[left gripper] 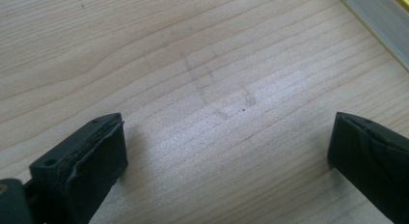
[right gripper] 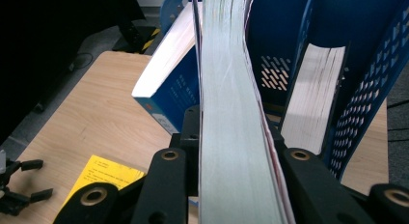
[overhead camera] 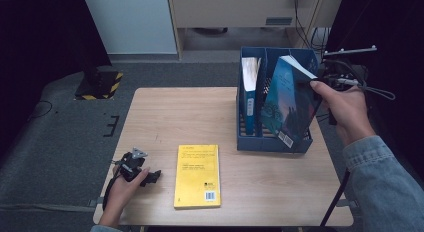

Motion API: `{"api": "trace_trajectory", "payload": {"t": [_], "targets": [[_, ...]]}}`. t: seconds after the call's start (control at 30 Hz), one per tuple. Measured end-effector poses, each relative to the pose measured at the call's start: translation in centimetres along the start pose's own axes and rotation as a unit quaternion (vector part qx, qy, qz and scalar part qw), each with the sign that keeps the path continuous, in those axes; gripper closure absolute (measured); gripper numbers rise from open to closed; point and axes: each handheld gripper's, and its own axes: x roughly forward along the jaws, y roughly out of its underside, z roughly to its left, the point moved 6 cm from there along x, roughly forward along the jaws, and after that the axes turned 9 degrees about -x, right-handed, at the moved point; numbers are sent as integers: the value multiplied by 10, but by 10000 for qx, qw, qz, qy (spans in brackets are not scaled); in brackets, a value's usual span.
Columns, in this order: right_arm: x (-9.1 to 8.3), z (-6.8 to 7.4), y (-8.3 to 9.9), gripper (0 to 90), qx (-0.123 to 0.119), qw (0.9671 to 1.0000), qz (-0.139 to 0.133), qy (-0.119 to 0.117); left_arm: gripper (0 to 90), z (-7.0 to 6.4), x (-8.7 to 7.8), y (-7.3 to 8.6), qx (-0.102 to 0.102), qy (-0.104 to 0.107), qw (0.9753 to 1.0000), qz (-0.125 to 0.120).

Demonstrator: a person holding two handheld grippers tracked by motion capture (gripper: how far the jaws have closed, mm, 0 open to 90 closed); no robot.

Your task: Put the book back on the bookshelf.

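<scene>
Two grippers are at work: the right gripper [overhead camera: 320, 79] clamps a dark blue book [overhead camera: 287, 104], tilted over the blue file holder [overhead camera: 272, 142] at the desk's [overhead camera: 165, 112] far right; the left gripper [overhead camera: 152, 176] rests wide open near the yellow book [overhead camera: 197, 174].

Table: we see a light wooden table [overhead camera: 200, 117].
Near middle: a yellow book [overhead camera: 197, 175] lies flat.
Far right: a blue file rack [overhead camera: 272, 142] stands on it.
Near left: the left gripper [overhead camera: 150, 176] rests on the wood.
</scene>
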Motion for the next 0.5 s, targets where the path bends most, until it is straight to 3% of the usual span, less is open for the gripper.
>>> {"api": "trace_trajectory", "payload": {"t": [0.5], "targets": [[14,-12,-10,727,112,9991,88,399,0,0,0,0,11,7,10000,7]]}}
